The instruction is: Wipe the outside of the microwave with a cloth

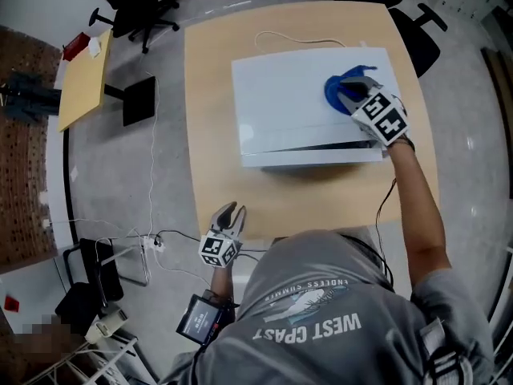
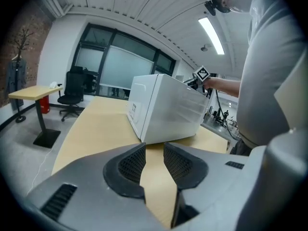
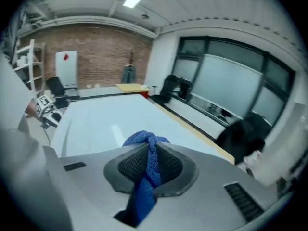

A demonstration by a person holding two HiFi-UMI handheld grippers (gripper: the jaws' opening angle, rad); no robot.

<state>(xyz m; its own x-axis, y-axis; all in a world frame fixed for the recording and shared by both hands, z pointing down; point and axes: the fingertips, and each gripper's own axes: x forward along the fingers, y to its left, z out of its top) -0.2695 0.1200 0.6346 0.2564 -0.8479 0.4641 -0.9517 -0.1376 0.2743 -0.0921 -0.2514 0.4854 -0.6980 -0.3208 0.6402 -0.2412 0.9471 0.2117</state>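
A white microwave (image 1: 309, 107) stands on the wooden table (image 1: 216, 191); its side and door also show in the left gripper view (image 2: 163, 110). My right gripper (image 1: 353, 93) is shut on a blue cloth (image 1: 337, 87) and rests it on the right part of the microwave's top. In the right gripper view the cloth (image 3: 149, 172) is pinched between the pads and bunches over the white top (image 3: 106, 121). My left gripper (image 1: 230, 216) hangs at the table's near edge with nothing between its jaws; its pads (image 2: 131, 165) stand a narrow gap apart.
A thin cable (image 1: 288, 40) lies on the table behind the microwave. On the floor to the left are a small wooden side table (image 1: 82, 83), office chairs (image 1: 132, 6) and cables with a power strip (image 1: 152, 243). Another chair (image 1: 417, 22) stands at the back right.
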